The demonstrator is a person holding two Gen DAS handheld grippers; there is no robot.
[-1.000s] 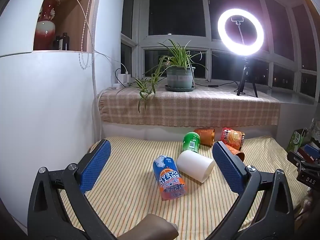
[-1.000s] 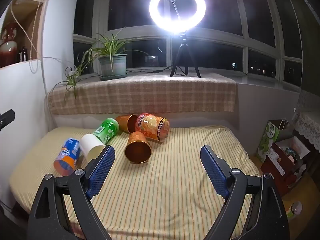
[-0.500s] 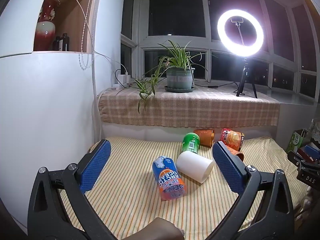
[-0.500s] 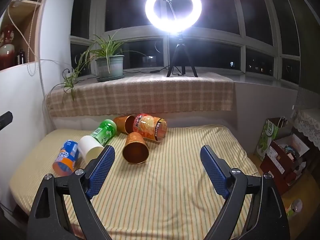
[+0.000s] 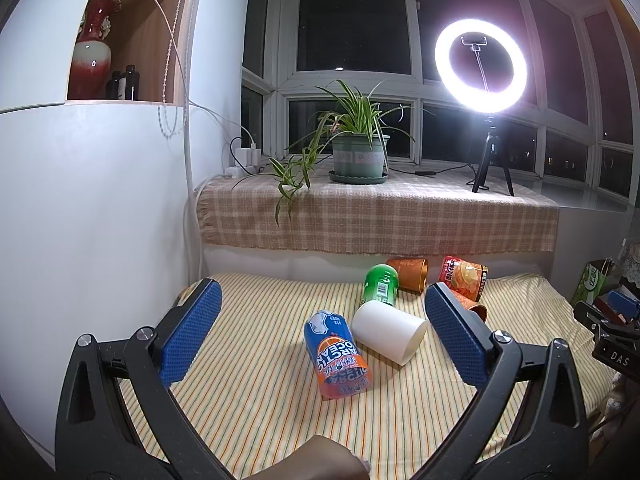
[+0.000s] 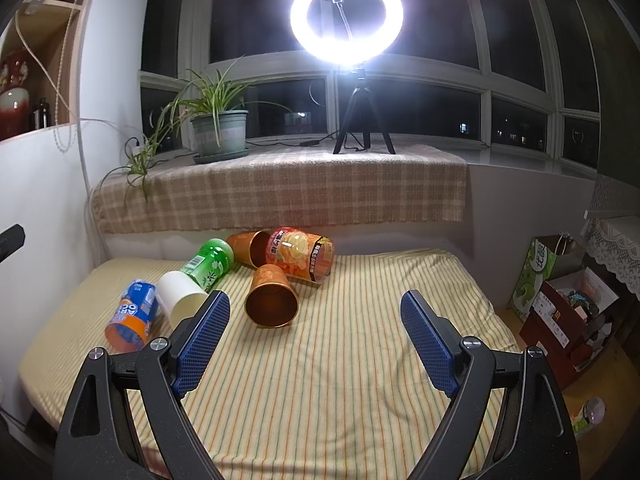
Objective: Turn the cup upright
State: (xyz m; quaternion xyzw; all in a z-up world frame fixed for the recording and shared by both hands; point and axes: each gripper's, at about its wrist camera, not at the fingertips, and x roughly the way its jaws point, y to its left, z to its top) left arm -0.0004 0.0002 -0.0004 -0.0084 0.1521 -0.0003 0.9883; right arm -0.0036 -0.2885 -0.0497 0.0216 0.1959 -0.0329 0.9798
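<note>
- We find the left gripper (image 5: 323,332) with its jaws spread wide and nothing between the blue pads (image 5: 191,332); it hangs above the striped mattress (image 5: 248,400).
- We find the right gripper (image 6: 316,344) likewise spread wide and empty, above the same mattress.
- All the cups lie on their sides. In the left wrist view the white cup (image 5: 388,330) lies at about 1 o'clock from frame centre, its open mouth turned toward 4 o'clock.
- The blue and orange cup (image 5: 336,354) lies just beside the white cup, at its 8 o'clock; we cannot tell whether they touch.
- The green cup (image 5: 380,284) lies at the white cup's 12 o'clock, its far end pointing to the sill.
- In the right wrist view the copper cup (image 6: 272,300) lies near centre, mouth facing the camera, just ahead of the left pad.
- A second copper cup (image 6: 248,248) and an orange-print cup (image 6: 300,254) lie at its 12 o'clock, close against it.
- On the checked sill cloth (image 6: 280,192) at 12 o'clock stand a potted plant (image 6: 220,132) and a lit ring light (image 6: 346,16) on a tripod.
- At 3 o'clock, off the mattress, we note a green bag (image 6: 538,276) and boxes.
</note>
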